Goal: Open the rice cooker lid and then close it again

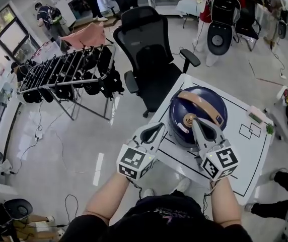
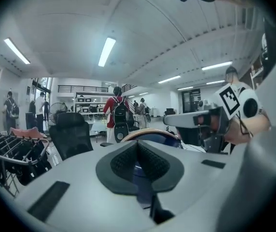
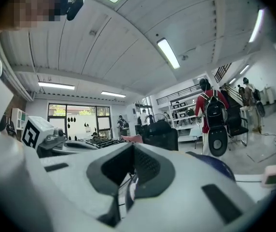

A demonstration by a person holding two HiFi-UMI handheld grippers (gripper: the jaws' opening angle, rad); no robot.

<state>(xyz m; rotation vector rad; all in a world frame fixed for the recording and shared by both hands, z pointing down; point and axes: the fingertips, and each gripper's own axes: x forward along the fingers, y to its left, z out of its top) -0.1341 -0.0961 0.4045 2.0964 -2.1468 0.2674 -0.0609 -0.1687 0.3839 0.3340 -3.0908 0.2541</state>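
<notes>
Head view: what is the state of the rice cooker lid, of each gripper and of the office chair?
rice cooker lid: closed, handle lying flat across it.
left gripper: shut, holding nothing.
right gripper: shut, holding nothing.
office chair: unoccupied.

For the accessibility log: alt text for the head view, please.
A round dark-blue rice cooker with a tan handle sits closed on a white table. The left gripper and right gripper, both shut and empty, reach toward it.
</notes>
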